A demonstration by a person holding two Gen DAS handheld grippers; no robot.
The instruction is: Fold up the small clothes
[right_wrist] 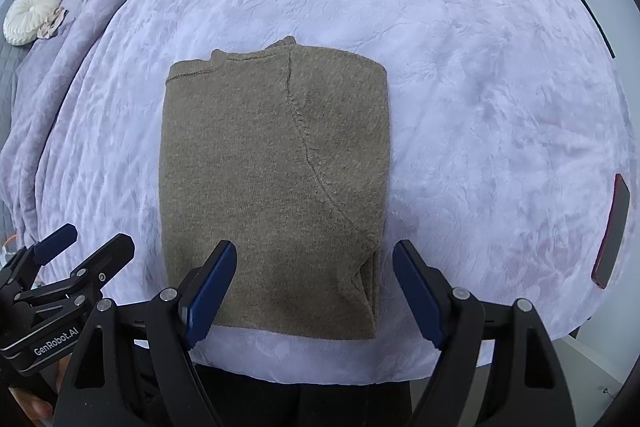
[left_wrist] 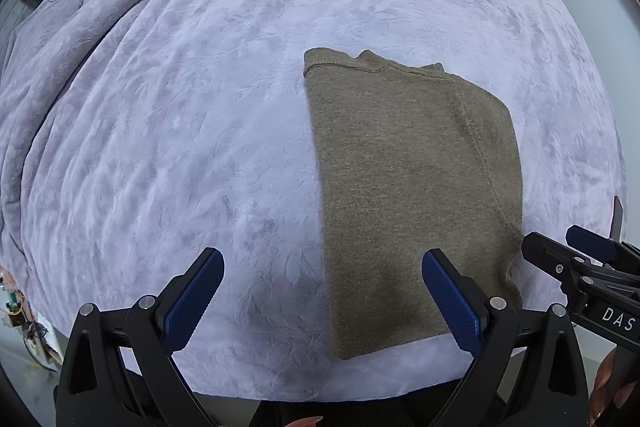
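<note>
Both the left tongs (left_wrist: 323, 301) and right tongs (right_wrist: 314, 291) gape wide, empty, over the folded brown sweater (right_wrist: 276, 187) near the bed's (right_wrist: 480, 87) front edge.

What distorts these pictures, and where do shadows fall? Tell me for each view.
Left wrist view: fisheye bends the bed into a dome; dark corners; soft shadow near the left gripper. Right wrist view: same bulge; shadow on the sweater near the right gripper; both images sharp, without glare.

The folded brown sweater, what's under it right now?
The folded brown sweater lies flat on the lavender blanket, which shows all around it. Whatever sits directly beneath the sweater is covered, as are its own inner folded layers.
</note>
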